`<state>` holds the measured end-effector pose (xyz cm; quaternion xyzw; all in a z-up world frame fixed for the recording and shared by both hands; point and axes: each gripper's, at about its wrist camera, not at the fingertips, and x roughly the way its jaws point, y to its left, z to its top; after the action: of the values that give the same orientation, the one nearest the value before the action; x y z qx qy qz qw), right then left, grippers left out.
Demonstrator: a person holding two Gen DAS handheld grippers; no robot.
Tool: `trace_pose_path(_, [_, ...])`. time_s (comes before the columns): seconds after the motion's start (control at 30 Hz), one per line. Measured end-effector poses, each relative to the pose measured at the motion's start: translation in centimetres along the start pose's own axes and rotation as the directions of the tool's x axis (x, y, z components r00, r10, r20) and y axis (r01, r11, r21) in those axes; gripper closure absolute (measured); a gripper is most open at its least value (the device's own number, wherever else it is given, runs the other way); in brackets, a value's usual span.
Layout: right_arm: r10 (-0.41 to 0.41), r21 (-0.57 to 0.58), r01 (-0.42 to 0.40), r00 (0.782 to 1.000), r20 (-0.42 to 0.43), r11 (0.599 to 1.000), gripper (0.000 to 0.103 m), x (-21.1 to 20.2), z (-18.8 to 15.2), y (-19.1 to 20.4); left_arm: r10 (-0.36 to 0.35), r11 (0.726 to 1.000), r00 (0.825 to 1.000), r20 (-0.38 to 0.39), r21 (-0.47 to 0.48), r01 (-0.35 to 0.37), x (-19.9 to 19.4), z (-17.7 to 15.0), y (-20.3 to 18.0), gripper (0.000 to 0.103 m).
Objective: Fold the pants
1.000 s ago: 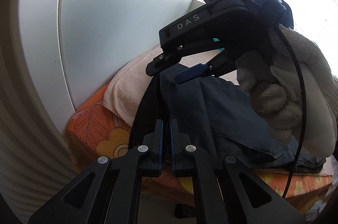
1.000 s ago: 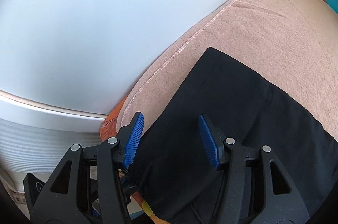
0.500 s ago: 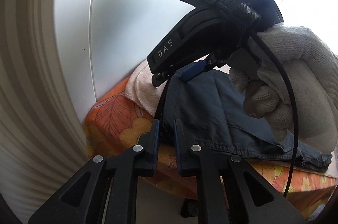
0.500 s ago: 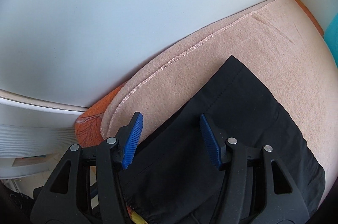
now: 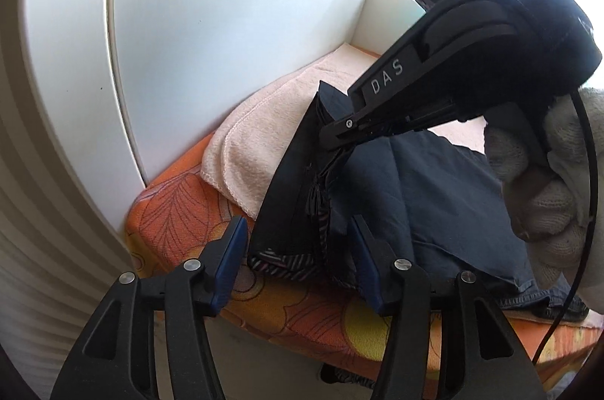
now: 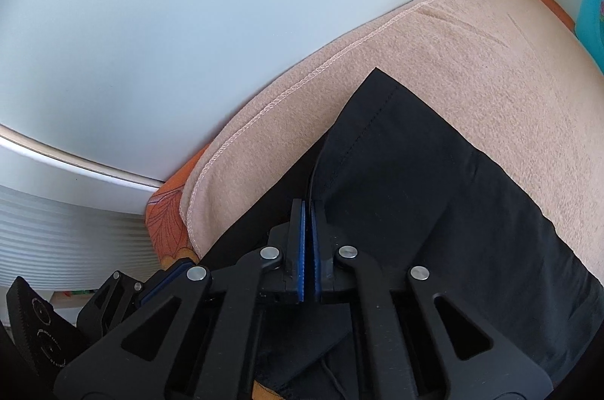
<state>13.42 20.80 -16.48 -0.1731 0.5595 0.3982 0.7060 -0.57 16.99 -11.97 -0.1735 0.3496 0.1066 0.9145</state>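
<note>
White panels wall in an orange flowered cushion (image 5: 177, 211) with a peach towel (image 5: 245, 150) spread over it, and the dark pants (image 5: 407, 196) lie on that towel, their striped lining spilling at the cushion's front edge. From my left wrist camera, my left gripper (image 5: 298, 258) has just been opening; its blue fingers (image 5: 228, 264) stand apart on either side of the pants' near fold, not pressing it. Above the pants, my gloved right hand (image 5: 547, 181) holds the right gripper (image 5: 332, 137), tips down in the cloth. From my right wrist camera, the right gripper (image 6: 308, 211) has just closed, fingers (image 6: 302, 249) together, nipping a ridge of the pants (image 6: 434, 211) on the towel (image 6: 453, 60).
</note>
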Motion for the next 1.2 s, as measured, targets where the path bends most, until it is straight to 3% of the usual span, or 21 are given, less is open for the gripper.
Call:
trace_pose_path(0.07, [0.021,-0.007,-0.021,1.0,-0.002,1.0,0.1,-0.1,-0.1,-0.1,-0.018,0.999,1.0,0.006,-0.03,0.018,0.0,-0.5,0.5,0.078])
trace_pose_path(0.13, [0.03,0.0,-0.03,1.0,0.001,1.0,0.1,-0.4,-0.2,-0.1,-0.034,0.998,0.999,0.027,-0.045,0.035,-0.2,-0.7,0.7,0.093])
trace_pose_path(0.2, [0.047,0.021,-0.047,0.999,0.0,0.999,0.099,-0.5,0.2,-1.0,-0.032,0.999,0.998,0.052,-0.031,0.033,-0.5,-0.7,0.4,0.095])
trace_pose_path(0.27, [0.046,0.033,-0.046,0.999,-0.013,0.998,0.087,-0.9,0.8,-1.4,-0.045,0.999,0.996,0.072,-0.021,0.047,-1.0,-0.9,0.1,0.096])
trace_pose_path(0.33, [0.046,0.027,-0.046,0.999,-0.003,0.999,0.056,-1.3,2.0,-1.2,-0.056,0.998,0.994,0.091,-0.013,0.058,-1.1,-0.8,-0.4,0.096])
trace_pose_path(0.4, [0.023,0.005,-0.023,1.0,-0.002,1.0,0.053,-1.6,2.5,-0.4,-0.059,0.998,0.993,0.102,0.017,0.058,-0.9,-0.6,-1.1,0.096])
trace_pose_path(0.6, [-0.047,-0.008,0.046,0.996,-0.073,0.999,0.053,0.7,3.6,2.9,-0.064,0.992,0.989,0.131,0.114,0.05,-1.1,-1.0,-3.6,0.096])
trace_pose_path(0.67, [-0.082,-0.013,0.081,0.994,-0.075,0.997,0.067,1.4,3.6,3.3,-0.058,0.991,0.989,0.133,0.13,0.041,-1.0,-1.2,-4.0,0.096])
trace_pose_path(0.7, [-0.095,-0.018,0.094,0.994,-0.054,0.995,0.08,1.3,3.7,3.5,-0.051,0.99,0.99,0.133,0.136,0.033,-1.0,-1.3,-4.0,0.096])
trace_pose_path(0.73, [-0.085,-0.009,0.085,0.995,-0.055,0.996,0.09,1.4,3.4,3.4,-0.042,0.989,0.99,0.136,0.143,0.022,-1.1,-1.5,-4.0,0.095])
trace_pose_path(0.77, [-0.052,0.017,0.053,0.997,-0.056,0.998,0.093,1.2,3.4,2.8,-0.025,0.989,0.989,0.143,0.148,0.003,-1.2,-1.6,-4.0,0.095])
trace_pose_path(0.87, [0.015,0.069,-0.012,0.999,-0.047,0.998,0.098,0.3,3.2,1.2,0.031,0.988,0.986,0.166,0.146,-0.056,-1.8,-2.4,-4.1,0.083])
trace_pose_path(0.93, [0.031,0.075,-0.029,0.999,-0.03,0.997,0.098,-0.3,2.9,0.2,0.065,0.985,0.985,0.161,0.144,-0.089,-1.5,-2.6,-3.8,0.06])
trace_pose_path(1.0, [0.049,0.079,-0.047,0.999,-0.016,0.996,0.098,-1.2,2.5,-1.2,0.084,0.988,0.987,0.134,0.12,-0.1,-1.0,-2.8,-2.8,0.053])
trace_pose_path(1.1, [0.076,0.081,-0.076,0.997,0.011,0.994,0.098,-2.5,2.4,-1.4,0.008,0.998,0.995,0.096,0.066,-0.015,-0.3,-2.3,-1.8,0.053])
trace_pose_path(1.17, [0.095,0.08,-0.097,0.995,0.031,0.992,0.098,-3.7,2.3,-3.6,-0.026,0.998,0.996,0.079,0.051,0.022,0.3,-1.8,-1.6,0.077])
trace_pose_path(1.2, [0.108,0.083,-0.111,0.993,0.042,0.99,0.098,-4.2,2.6,-4.4,-0.055,0.998,0.996,0.07,0.037,0.052,0.4,-1.5,-1.5,0.093])
